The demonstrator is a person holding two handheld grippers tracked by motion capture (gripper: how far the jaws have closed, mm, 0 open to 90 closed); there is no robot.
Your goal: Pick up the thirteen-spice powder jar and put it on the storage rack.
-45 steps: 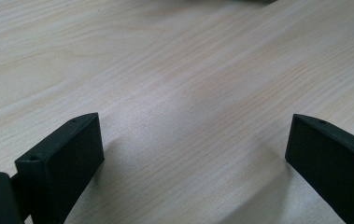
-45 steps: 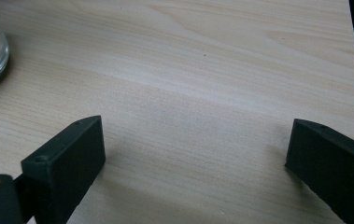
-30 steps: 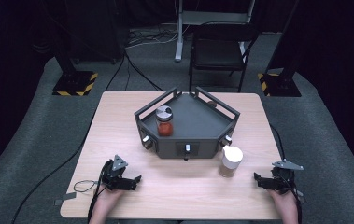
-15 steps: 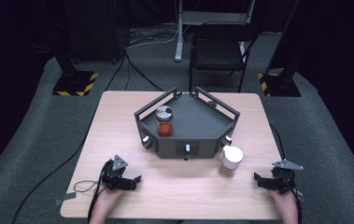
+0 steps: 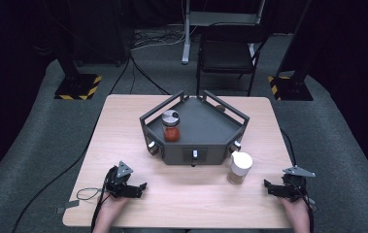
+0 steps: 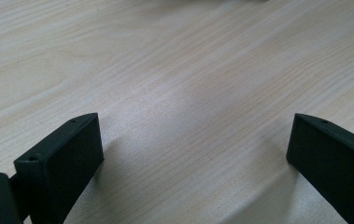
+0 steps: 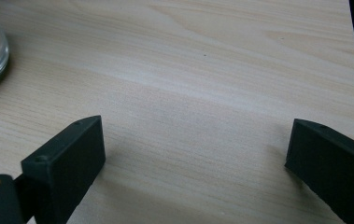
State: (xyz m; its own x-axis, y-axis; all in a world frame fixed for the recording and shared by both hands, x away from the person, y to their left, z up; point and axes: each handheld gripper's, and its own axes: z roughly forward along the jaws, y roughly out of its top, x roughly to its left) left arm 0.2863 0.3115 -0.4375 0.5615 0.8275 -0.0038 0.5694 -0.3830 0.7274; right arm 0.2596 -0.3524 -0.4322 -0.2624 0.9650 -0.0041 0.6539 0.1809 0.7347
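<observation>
pale wood-grain table [image 5: 186, 194] — jar [image 5: 240, 168], perhaps glass.

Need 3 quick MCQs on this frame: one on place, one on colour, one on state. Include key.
1. Where does the white-lidded jar stand?
A. on the dark tray
B. on the table in front of the tray's right corner
C. on the chair

2. What colour are the contents of the jar on the tray?
A. red
B. green
C. blue

3. How are the left tongs?
A. shut on a jar
B. shut on nothing
C. open, nothing between them

Key: 1 B, it sits on bare wood beside the tray. 2 A, red shows below its silver lid. 3 C, the left gripper view shows jaws wide apart over bare table.
</observation>
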